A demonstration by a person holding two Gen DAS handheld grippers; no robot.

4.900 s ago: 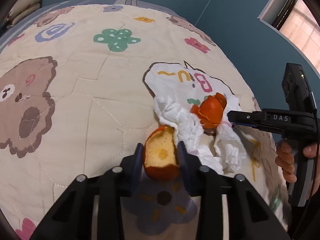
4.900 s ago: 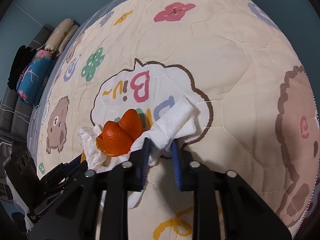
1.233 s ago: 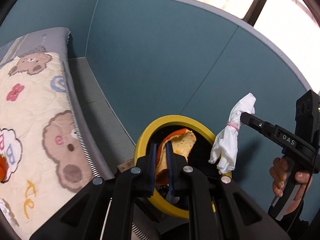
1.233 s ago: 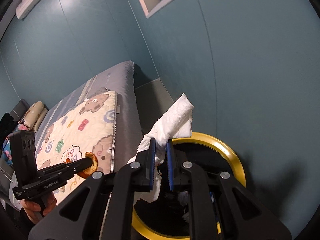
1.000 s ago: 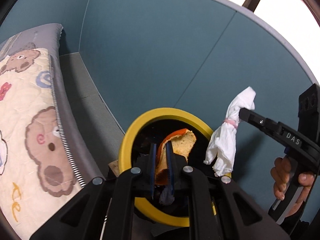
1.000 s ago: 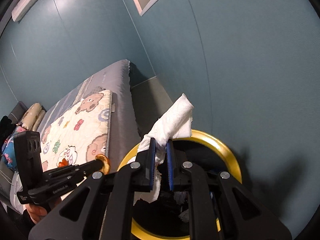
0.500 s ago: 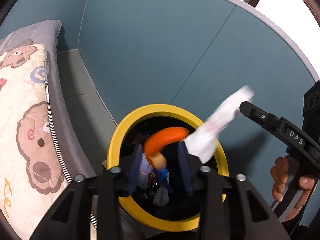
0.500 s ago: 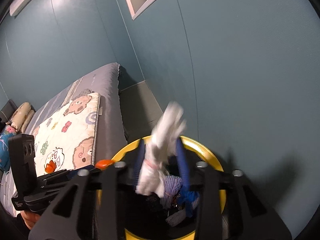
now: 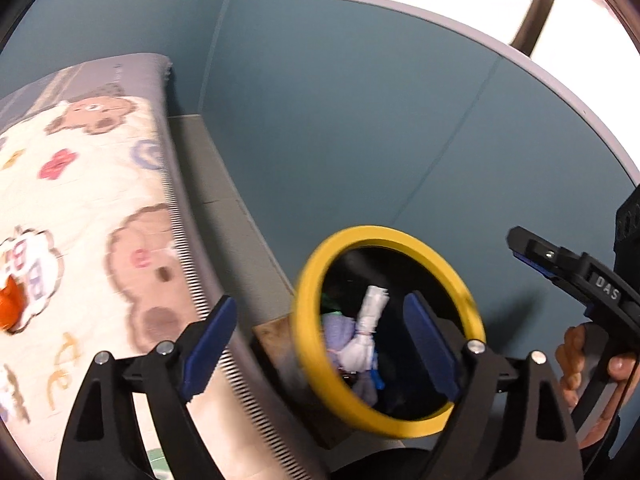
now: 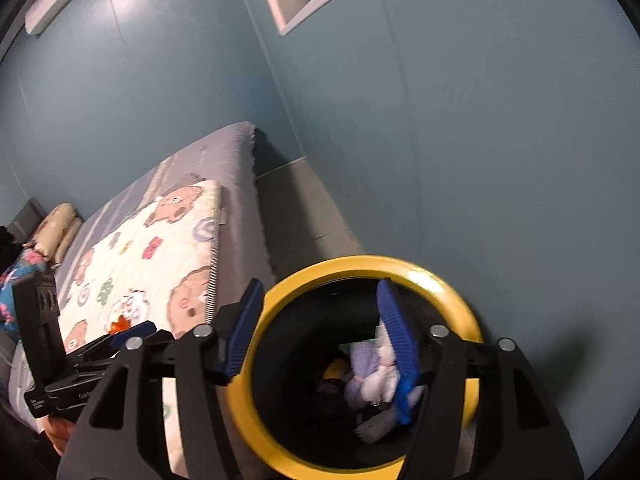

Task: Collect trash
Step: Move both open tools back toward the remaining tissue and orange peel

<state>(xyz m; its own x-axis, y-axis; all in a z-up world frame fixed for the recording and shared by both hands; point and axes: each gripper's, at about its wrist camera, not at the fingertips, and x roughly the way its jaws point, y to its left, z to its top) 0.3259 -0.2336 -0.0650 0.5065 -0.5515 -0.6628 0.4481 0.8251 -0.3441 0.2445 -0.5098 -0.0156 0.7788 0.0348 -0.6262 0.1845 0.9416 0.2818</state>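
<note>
The yellow-rimmed bin [image 9: 384, 233] stands on the floor between the bed and the wall. My left gripper [image 9: 320, 344] hangs over its left rim, jaws opening, with nothing between them. A white tissue bundle [image 9: 370, 320] lies inside the bin on other waste. My right gripper [image 10: 320, 332] is above the same bin [image 10: 460, 308], jaws also opening and holding nothing; the tissue [image 10: 380, 380] and an orange-yellow scrap [image 10: 334, 368] lie below it. A piece of orange peel [image 9: 8, 312] rests on the quilt, also visible as the peel [image 10: 118, 324] in the right wrist view.
The bed with its cartoon quilt [image 9: 80, 208] fills the left; its grey mattress edge [image 9: 192, 240] borders a strip of grey floor [image 9: 224, 184]. A teal wall [image 9: 340, 120] stands close behind the bin. A hand [image 9: 580, 360] holds the right gripper [image 9: 520, 246].
Both grippers went from shut to open over the bin. The orange peel left the left jaws and the tissue left the right jaws; both dropped in. The left view swung toward the bed.
</note>
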